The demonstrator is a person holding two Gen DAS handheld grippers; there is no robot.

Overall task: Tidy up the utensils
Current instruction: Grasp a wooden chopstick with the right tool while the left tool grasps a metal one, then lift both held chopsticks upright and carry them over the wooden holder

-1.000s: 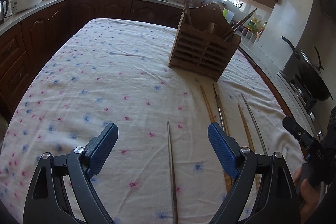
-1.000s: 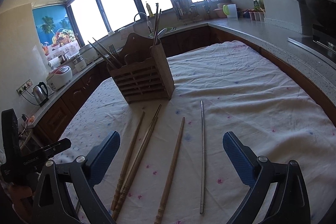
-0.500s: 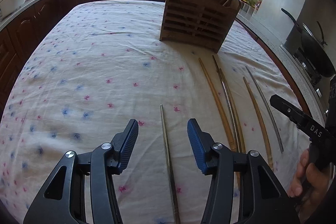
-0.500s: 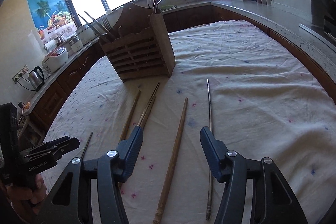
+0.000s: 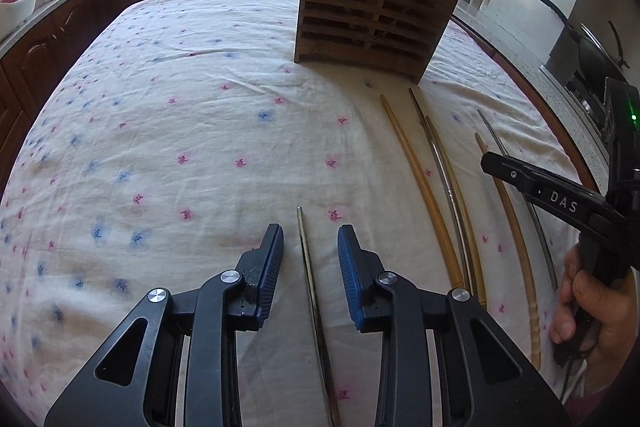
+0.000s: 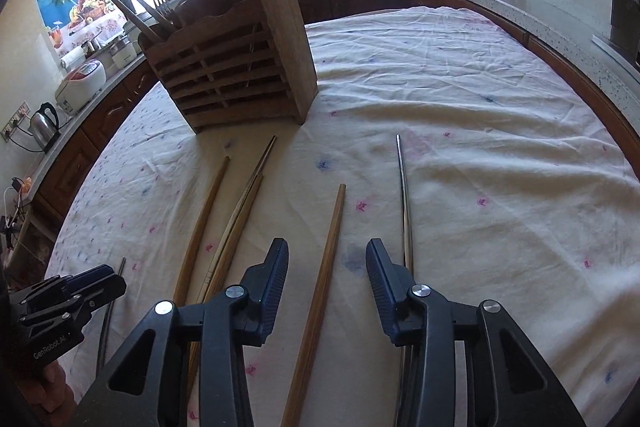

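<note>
Six chopsticks lie loose on the tabletop (image 5: 200, 131) before the wooden holder (image 6: 240, 67) — none stowed yet. The left gripper (image 5: 310, 251) is closing around a metal chopstick (image 5: 310, 279), the right gripper (image 6: 326, 269) around a wooden chopstick (image 6: 320, 287) — neither pinched yet.

Your counter (image 5: 168, 131) wears a pale cloth dotted with pink and blue flowers. On it stands a slatted wooden utensil holder (image 5: 372, 23) at the far end. Nearer you, six chopsticks lie flat: one thin metal chopstick (image 5: 312, 291) alone on the left, the wooden chopsticks (image 6: 320, 291) and other metal ones to its right.
</note>
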